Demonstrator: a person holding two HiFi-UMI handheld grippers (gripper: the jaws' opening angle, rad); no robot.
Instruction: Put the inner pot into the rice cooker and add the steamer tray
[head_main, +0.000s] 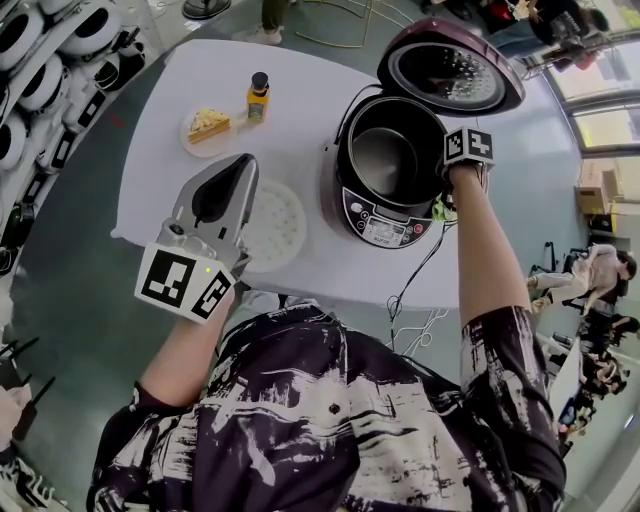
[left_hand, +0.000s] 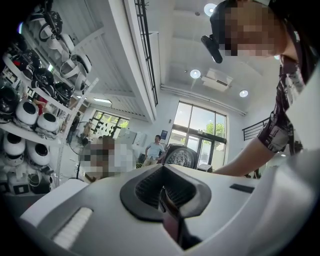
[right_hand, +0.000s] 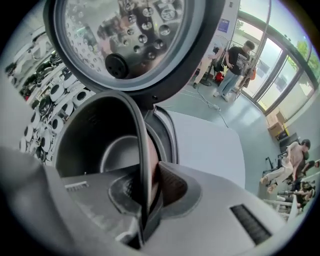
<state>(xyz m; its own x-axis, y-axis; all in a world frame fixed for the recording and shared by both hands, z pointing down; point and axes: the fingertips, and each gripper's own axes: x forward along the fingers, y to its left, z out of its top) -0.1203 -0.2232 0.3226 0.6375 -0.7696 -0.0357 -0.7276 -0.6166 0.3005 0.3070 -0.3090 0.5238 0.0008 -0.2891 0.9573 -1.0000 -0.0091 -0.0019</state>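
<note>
1. Right gripper (right_hand: 148, 167) points steeply down, jaws pinching the right rim of the inner pot (head_main: 385, 158).
2. Pot is inside the rice cooker (head_main: 378, 222), lid (head_main: 452, 70) up, on the right of the tabletop (head_main: 300, 110).
3. Left gripper (left_hand: 163, 194) is raised, jaws pressed together, empty.
4. Steamer tray (head_main: 276, 226) lies flat on the tabletop left of the cooker, below the left gripper.
5. Plate (head_main: 208, 130) and bottle (head_main: 258, 98) are far left.

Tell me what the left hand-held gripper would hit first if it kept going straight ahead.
Probably the cooker lid, raised open: it shows dead ahead of the left hand-held gripper, whose jaws are together. Nothing nearer shows in that line, though depth is unclear.
</note>
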